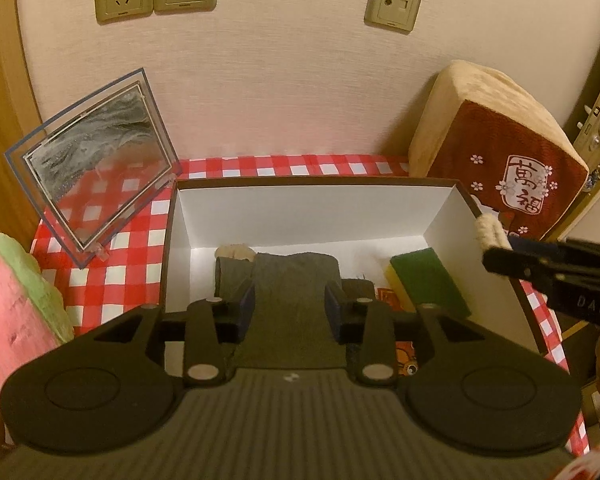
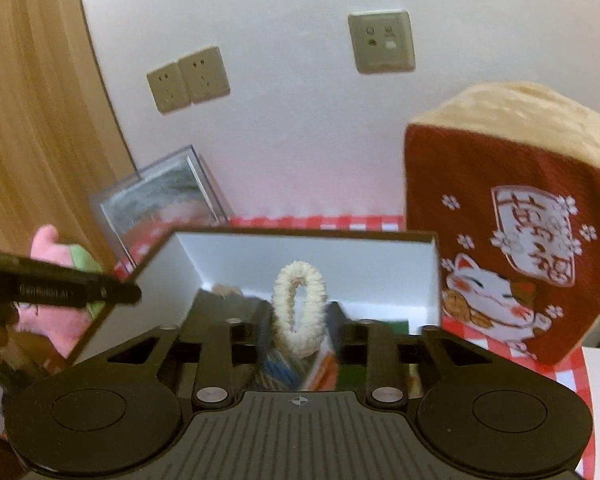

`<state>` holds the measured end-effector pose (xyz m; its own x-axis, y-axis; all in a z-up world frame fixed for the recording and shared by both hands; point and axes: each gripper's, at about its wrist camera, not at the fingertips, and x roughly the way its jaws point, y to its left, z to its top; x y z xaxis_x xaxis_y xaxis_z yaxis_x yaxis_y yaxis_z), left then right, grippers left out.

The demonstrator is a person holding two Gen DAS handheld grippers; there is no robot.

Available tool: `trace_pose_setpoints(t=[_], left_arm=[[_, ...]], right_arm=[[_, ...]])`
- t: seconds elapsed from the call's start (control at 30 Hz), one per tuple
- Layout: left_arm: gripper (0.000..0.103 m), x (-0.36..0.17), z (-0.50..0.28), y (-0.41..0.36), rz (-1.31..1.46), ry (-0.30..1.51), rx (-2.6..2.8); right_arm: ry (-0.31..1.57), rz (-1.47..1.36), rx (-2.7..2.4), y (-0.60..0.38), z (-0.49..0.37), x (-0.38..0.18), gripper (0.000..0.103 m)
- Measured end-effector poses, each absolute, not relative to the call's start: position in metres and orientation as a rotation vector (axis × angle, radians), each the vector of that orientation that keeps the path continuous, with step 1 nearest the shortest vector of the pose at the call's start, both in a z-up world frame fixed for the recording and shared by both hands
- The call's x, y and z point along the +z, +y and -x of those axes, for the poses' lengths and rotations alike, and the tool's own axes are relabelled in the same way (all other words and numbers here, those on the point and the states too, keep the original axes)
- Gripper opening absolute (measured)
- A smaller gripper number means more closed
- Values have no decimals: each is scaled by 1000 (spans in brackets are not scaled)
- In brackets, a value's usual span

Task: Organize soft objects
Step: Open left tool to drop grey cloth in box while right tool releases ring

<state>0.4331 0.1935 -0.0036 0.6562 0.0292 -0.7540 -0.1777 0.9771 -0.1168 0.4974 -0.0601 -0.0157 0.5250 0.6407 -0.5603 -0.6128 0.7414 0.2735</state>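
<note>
carrying a fluffy white scrunchie [image 2: 299, 307] pinched in the right claw [image 2: 299, 330] over the open box [image 2: 380, 256]; next, releasing it inside. the left claw [image 1: 290, 307] is hovering spread above a grey garment [image 1: 296, 276].

The room is dim and warm-toned, lit from overhead and in front. The white inner walls of the open cardboard box [image 1: 300, 216] catch the most light, with a soft shadow pooled along its left inner corner. The left wrist view is fairly sharp; its straight lines bow towards the dark corners. The right wrist view is cooler and smeared with motion blur, softening the red and beige plush cushion with a lucky cat [image 2: 512, 220] and the fluffy cream loop [image 2: 299, 308].
</note>
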Motion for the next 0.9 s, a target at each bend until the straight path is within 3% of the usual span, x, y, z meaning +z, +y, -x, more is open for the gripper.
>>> trace_pose_setpoints(t=[0.03, 0.13, 0.9], left_arm=[[35, -3, -433, 193, 185, 848, 118], [39, -3, -431, 192, 184, 849, 120], [47, 9, -408, 180, 174, 831, 116]], right_arm=[[675, -46, 750, -58, -498, -14, 54], [646, -49, 758, -54, -498, -9, 62], [694, -41, 748, -73, -477, -11, 65]])
